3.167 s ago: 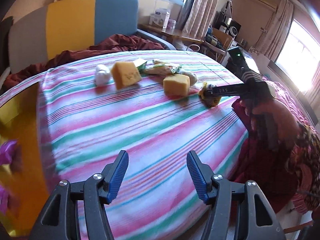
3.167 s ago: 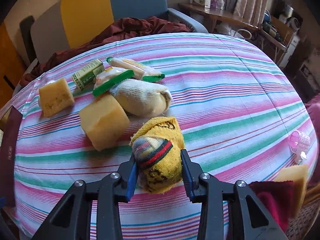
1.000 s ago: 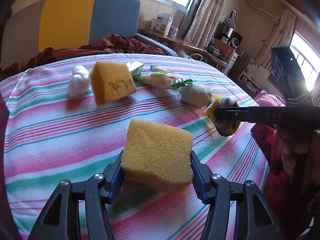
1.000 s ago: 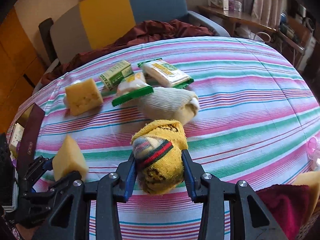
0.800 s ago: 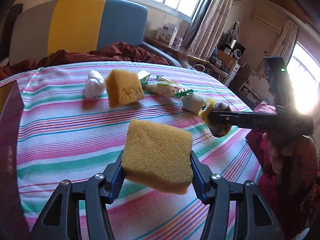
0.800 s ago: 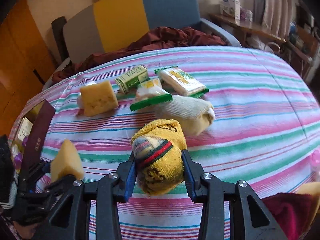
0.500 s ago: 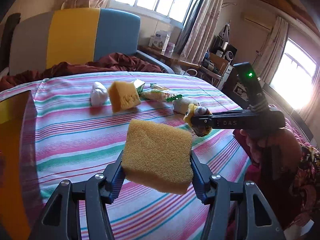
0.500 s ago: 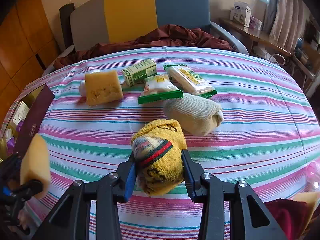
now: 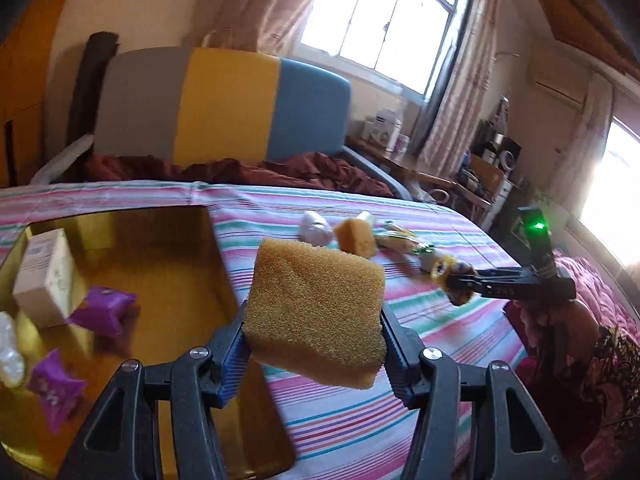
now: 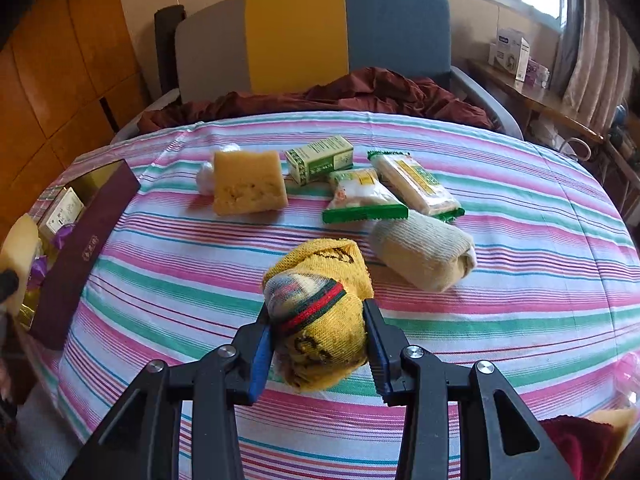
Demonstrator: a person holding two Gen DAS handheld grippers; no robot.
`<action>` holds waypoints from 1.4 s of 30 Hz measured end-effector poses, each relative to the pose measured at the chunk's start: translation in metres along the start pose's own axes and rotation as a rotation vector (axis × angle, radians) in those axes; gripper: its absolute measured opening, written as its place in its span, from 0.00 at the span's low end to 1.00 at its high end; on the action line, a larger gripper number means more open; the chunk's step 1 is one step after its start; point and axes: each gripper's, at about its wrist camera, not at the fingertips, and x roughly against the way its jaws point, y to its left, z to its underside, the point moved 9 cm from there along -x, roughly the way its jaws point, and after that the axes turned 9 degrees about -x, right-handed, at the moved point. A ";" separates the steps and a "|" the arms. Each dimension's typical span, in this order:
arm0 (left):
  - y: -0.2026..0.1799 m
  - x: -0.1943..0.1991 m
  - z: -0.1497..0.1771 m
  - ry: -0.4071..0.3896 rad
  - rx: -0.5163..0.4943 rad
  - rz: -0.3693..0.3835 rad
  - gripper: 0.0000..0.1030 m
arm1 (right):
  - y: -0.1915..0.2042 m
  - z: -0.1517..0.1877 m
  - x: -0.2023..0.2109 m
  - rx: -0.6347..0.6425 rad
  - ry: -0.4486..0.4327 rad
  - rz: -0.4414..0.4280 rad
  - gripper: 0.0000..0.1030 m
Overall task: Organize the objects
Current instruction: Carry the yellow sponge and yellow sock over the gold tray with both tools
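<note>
Two grippers are each seen closed on a soft thing above the striped tabletop (image 10: 520,240); the left gripper (image 9: 314,354) is clamped on a yellow sponge (image 9: 316,312), whose sides are pressed by the blue pads; the sponge is held clear of the cloth, with its long axis running across the jaws and its broad face tilted up toward the camera; it hangs at the right-hand edge of a gold-lined box (image 9: 168,280), partly over it; inside the box a white carton (image 9: 46,276), purple wrapped packets (image 9: 102,310) and a clear wrapped piece (image 9: 8,352) are seen; the left gripper is angled moderately downward.

The right gripper (image 10: 318,350) is closed on a rolled yellow sock (image 10: 320,316); the roll's long axis runs away from the camera, along the fingers, and its striped red-and-green end is turned up and slightly left; the gripper is pitched more steeply down over the cloth; in the left wrist view it is seen from the side, held out level by a hand (image 9: 568,320) at the right edge.

On the tabletop beyond the sock are laid a beige rolled sock (image 10: 424,256), two green-edged snack packets (image 10: 364,196), a small green box (image 10: 320,159), a second sponge (image 10: 248,188) and a white bundle (image 10: 206,178) just behind it.
</note>
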 end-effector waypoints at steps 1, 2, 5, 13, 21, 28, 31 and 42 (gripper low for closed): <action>0.008 0.001 0.002 0.003 0.015 -0.012 0.57 | 0.000 0.000 0.000 0.001 -0.001 0.000 0.41; 0.017 0.003 0.005 0.007 0.031 -0.023 0.57 | 0.000 0.000 0.001 -0.001 -0.005 -0.001 0.41; 0.043 0.007 0.016 0.023 0.076 -0.065 0.57 | 0.003 -0.003 0.002 -0.006 -0.014 -0.019 0.41; 0.091 0.008 0.045 0.105 0.191 -0.080 0.57 | 0.022 -0.003 0.008 0.059 -0.048 -0.053 0.41; 0.107 0.007 0.064 0.222 0.144 -0.078 0.57 | 0.044 -0.006 0.014 0.049 -0.066 -0.090 0.41; 0.117 0.006 0.074 0.295 0.125 -0.069 0.58 | 0.116 -0.002 0.031 0.011 -0.072 -0.245 0.41; 0.121 0.008 0.080 0.319 0.124 -0.064 0.59 | 0.162 0.002 0.041 0.052 -0.088 -0.317 0.41; 0.135 0.041 0.086 0.281 0.035 -0.185 0.81 | 0.282 0.025 0.048 0.152 -0.054 -0.488 0.42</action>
